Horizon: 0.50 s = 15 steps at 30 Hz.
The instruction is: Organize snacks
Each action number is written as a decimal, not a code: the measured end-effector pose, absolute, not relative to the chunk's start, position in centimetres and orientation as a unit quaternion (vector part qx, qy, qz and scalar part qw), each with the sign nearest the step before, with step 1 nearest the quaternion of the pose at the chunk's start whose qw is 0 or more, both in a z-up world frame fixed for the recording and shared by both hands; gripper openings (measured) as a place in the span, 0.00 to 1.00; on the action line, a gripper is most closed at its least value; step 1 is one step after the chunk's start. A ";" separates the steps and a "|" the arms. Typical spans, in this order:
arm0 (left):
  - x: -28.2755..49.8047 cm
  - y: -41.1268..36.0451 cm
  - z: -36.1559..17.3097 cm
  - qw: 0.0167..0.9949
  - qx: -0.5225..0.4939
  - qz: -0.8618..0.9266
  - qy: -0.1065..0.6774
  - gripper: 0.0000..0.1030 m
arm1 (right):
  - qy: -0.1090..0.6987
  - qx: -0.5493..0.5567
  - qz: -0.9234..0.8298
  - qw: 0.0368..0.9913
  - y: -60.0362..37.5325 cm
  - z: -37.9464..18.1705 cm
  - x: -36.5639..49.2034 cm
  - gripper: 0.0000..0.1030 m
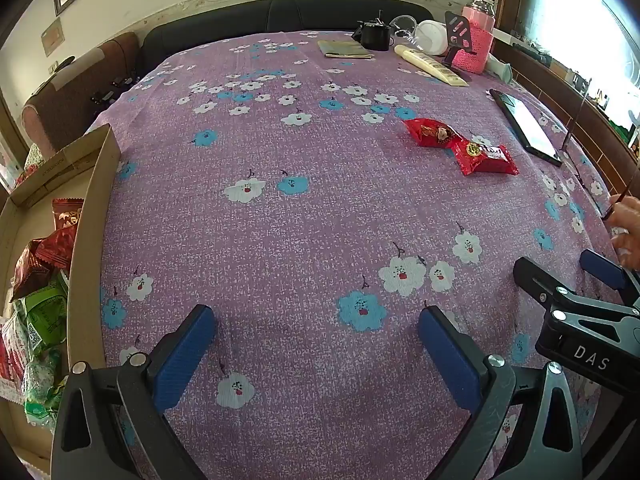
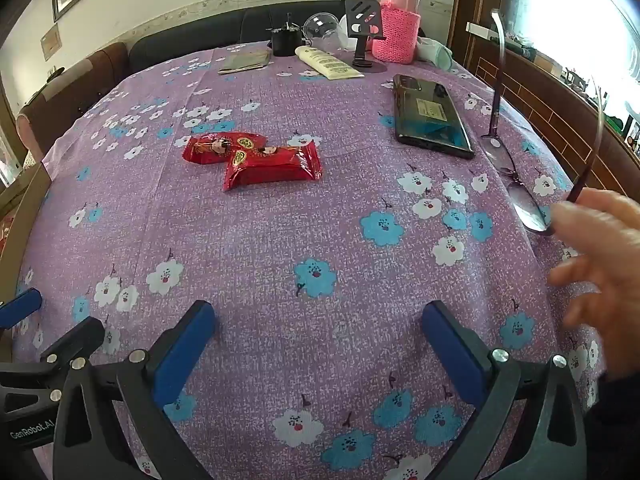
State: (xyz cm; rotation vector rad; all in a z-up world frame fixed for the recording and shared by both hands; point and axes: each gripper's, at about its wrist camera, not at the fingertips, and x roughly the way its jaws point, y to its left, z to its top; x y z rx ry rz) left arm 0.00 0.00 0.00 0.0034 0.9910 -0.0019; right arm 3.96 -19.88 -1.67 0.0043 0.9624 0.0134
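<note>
Two red snack packets lie touching on the purple flowered tablecloth: one [image 1: 486, 157] [image 2: 272, 167] nearer, the other [image 1: 430, 131] [image 2: 218, 147] behind it. A cardboard box [image 1: 90, 240] at the table's left edge holds several red and green snack packets [image 1: 44, 292]. My left gripper [image 1: 316, 344] hovers open over bare cloth near the front edge, well short of the packets. My right gripper [image 2: 318, 340] is open too, empty, also over bare cloth. In the left wrist view the right gripper [image 1: 568, 276] shows at the right.
A black phone [image 2: 430, 118] and a pair of glasses [image 2: 524, 196] lie at the right; a person's hand [image 2: 600, 256] reaches near the glasses. At the back stand a pink-sleeved bottle [image 2: 398, 20], a phone stand [image 2: 362, 20], a tube [image 2: 328, 63], a black pot [image 2: 285, 40] and a booklet [image 2: 246, 61].
</note>
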 end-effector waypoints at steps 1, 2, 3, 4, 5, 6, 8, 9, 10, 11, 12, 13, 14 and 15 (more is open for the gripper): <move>0.0 0.0 0.0 0.880 0.002 -0.001 0.476 1.00 | 0.463 0.002 0.006 0.886 -19.9 -1.7 3.9 1.00; 0.0 0.0 0.0 0.880 0.001 -0.001 0.476 1.00 | 0.463 0.002 0.007 0.886 -19.9 -1.7 4.0 1.00; 0.0 0.0 0.0 0.880 0.002 -0.001 0.476 1.00 | 0.463 0.002 0.007 0.886 -19.9 -1.7 4.0 1.00; 0.0 0.0 0.0 0.880 0.002 -0.001 0.476 1.00 | 0.463 0.002 0.007 0.886 -19.9 -1.7 4.0 1.00; 0.0 0.0 0.0 0.880 0.002 -0.001 0.476 1.00 | 0.463 0.002 0.007 0.886 -19.9 -1.7 4.0 1.00; 0.0 0.0 0.0 0.880 0.002 -0.001 0.476 1.00 | 0.463 0.002 0.007 0.886 -19.9 -1.7 4.0 1.00; 0.1 0.1 0.0 0.880 0.002 -0.001 0.475 1.00 | 0.463 0.002 0.006 0.886 -19.9 -1.7 4.0 1.00; 0.1 0.1 0.0 0.880 0.002 -0.001 0.476 1.00 | 0.463 0.002 0.006 0.886 -19.9 -1.7 4.0 1.00; 0.1 0.1 0.1 0.880 0.002 -0.001 0.476 1.00 | 0.463 0.002 0.006 0.886 -19.9 -1.7 4.0 1.00; 0.1 0.1 0.1 0.880 0.002 -0.001 0.476 1.00 | 0.463 0.002 0.007 0.886 -19.9 -1.7 4.0 1.00; 0.1 0.2 0.1 0.880 0.002 -0.001 0.476 1.00 | 0.463 0.002 0.007 0.886 -19.9 -1.7 4.0 1.00; 0.1 0.2 0.1 0.880 0.002 -0.001 0.476 1.00 | 0.463 0.002 0.007 0.886 -19.9 -1.7 4.0 1.00; 0.1 0.1 0.1 0.880 0.002 -0.001 0.476 1.00 | 0.463 0.002 0.006 0.886 -19.9 -1.7 4.0 1.00; 0.0 0.0 0.0 0.880 0.002 -0.001 0.475 1.00 | 0.463 0.002 0.007 0.886 -19.9 -1.7 4.0 1.00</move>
